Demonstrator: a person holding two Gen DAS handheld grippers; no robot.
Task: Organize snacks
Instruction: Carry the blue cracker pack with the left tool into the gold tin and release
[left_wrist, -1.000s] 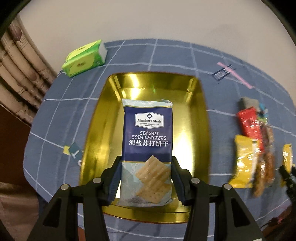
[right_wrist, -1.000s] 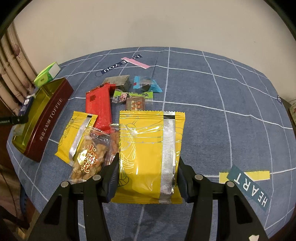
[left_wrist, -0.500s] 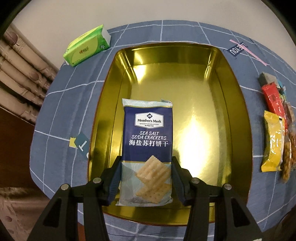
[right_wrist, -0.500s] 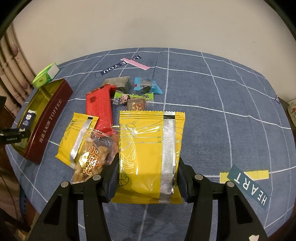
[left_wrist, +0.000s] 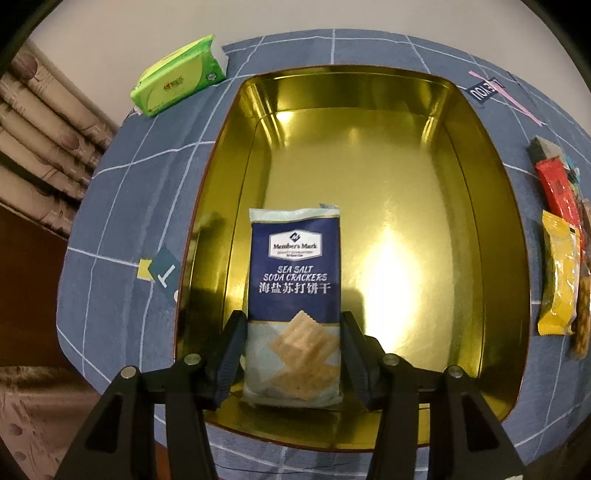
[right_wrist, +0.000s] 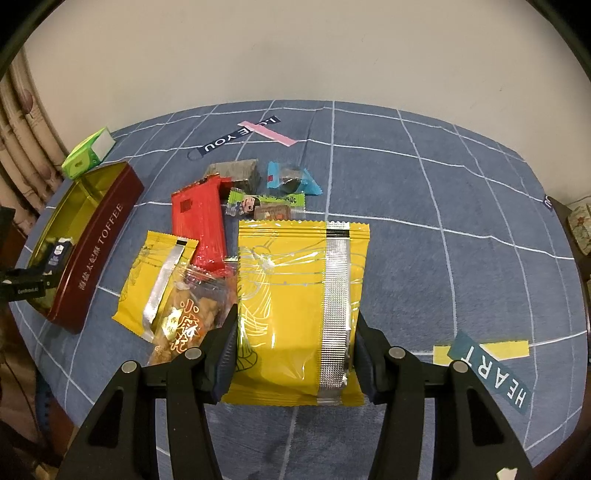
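Left wrist view: left gripper (left_wrist: 293, 354) pinches the soda cracker packet (left_wrist: 294, 295) by its sides, low inside the gold tin (left_wrist: 495, 236) near its near-left corner. Right wrist view: right gripper (right_wrist: 295, 354) clamps a large yellow packet (right_wrist: 295, 295) above the blue cloth (right_wrist: 443, 206); other snacks (right_wrist: 201, 225) lie left of it, the tin beyond at the cloth's left edge.

L tongs (left_wrist: 293, 354), R tongs (right_wrist: 295, 354): both clamped, angled down.

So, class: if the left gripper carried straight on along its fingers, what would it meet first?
Probably the gold floor of the toffee tin. The left gripper points steeply down into it, and the soda cracker packet it holds would land first; depth is unclear.
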